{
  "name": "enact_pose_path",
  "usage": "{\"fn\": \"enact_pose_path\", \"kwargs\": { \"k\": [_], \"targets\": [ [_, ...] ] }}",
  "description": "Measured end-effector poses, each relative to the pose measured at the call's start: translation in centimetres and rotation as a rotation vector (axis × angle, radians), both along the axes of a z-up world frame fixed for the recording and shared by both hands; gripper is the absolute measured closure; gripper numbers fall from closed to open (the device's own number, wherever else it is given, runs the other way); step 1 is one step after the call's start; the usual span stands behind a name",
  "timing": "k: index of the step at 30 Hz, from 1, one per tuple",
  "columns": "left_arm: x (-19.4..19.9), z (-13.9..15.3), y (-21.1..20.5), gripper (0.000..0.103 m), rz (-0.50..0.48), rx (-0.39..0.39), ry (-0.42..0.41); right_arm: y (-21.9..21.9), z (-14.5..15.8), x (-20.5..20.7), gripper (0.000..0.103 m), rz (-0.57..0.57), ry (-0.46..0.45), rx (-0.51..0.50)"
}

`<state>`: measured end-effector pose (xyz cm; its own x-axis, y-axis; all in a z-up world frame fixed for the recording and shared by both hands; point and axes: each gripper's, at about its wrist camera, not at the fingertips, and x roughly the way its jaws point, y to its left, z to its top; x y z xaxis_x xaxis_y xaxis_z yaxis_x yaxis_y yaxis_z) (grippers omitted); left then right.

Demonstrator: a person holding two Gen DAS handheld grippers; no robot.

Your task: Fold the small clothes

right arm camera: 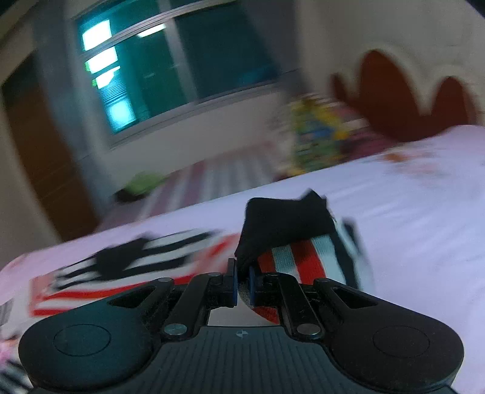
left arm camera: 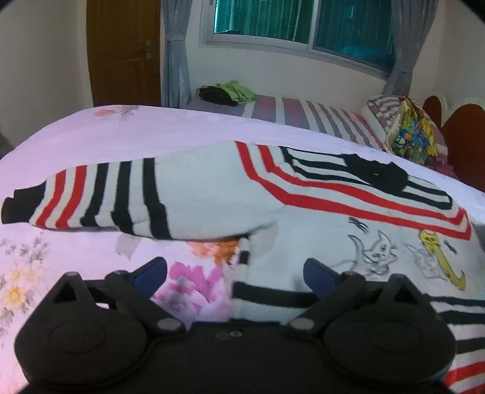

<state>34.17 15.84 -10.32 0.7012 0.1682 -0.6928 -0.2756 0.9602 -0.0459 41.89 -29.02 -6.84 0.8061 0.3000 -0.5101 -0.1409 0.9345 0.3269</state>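
A small white sweater (left arm camera: 206, 191) with red and black stripes, a cat drawing and a yellow anchor lies on the floral bedsheet (left arm camera: 121, 133). One sleeve (left arm camera: 91, 200) is folded across towards the left. My left gripper (left arm camera: 235, 272) stands open just above the sweater's lower edge, nothing between its blue pads. In the blurred right wrist view, my right gripper (right arm camera: 242, 282) is shut on the sweater's other sleeve (right arm camera: 300, 251) near its black cuff (right arm camera: 282, 221), lifted off the bed. The sweater's body (right arm camera: 127, 263) lies to the left.
A second bed with a striped sheet (left arm camera: 303, 115) stands behind, with black and green clothes (left arm camera: 227, 92) on it and a colourful bag (left arm camera: 412, 130) by the pillow. A brown door (left arm camera: 121, 51), a window (left arm camera: 303, 27) and a red headboard (left arm camera: 463, 136) line the walls.
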Motion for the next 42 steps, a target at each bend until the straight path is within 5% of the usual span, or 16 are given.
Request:
{"fn": "enact_pose_path", "kwargs": {
  "k": [7,11,12,15,20,25,30,32,33,37,42],
  "targets": [
    [0.4,0.7,3.0,0.005,-0.044,-0.035,-0.006,14.8,-3.4,1.9,0.096,0.190,0.065,-0.029],
    [0.5,1.0,4.2,0.010,-0.084,-0.049,-0.010,19.5,-6.1,2.8,0.096,0.246,0.114,-0.100],
    [0.7,1.0,4.4,0.011,-0.092,-0.061,-0.010,20.5,-6.9,2.8,0.091,0.260,0.119,-0.133],
    [1.2,1.0,4.6,0.020,-0.120,-0.087,-0.009,21.9,-6.8,0.7,0.047,0.299,0.031,-0.205],
    [3.9,0.2,1.6,0.044,-0.232,-0.218,-0.004,18.6,-6.5,-1.6,0.047,0.217,0.011,-0.164],
    [8.4,-2.1,-5.3,0.050,-0.378,-0.361,0.032,13.4,-6.5,-1.3,0.047,0.096,0.060,-0.057],
    [12.2,-4.5,-8.9,0.055,-0.366,-0.388,0.041,8.8,-5.5,-1.6,0.047,0.011,0.080,0.047],
    [13.8,-4.8,-9.5,0.085,-0.366,-0.417,0.053,6.9,-5.4,-1.7,0.047,-0.028,0.089,0.100],
    [14.3,-4.7,-9.5,0.086,-0.367,-0.429,0.056,6.1,-5.3,-1.8,0.047,-0.047,0.091,0.121],
    [13.5,-1.5,-8.0,0.086,-0.376,-0.373,-0.045,3.2,-4.6,-2.2,0.047,-0.103,0.085,0.173],
    [12.7,-1.6,-6.2,0.086,-0.325,-0.294,-0.009,0.1,-5.2,-1.8,0.047,-0.139,0.118,0.346]
  ]
}}
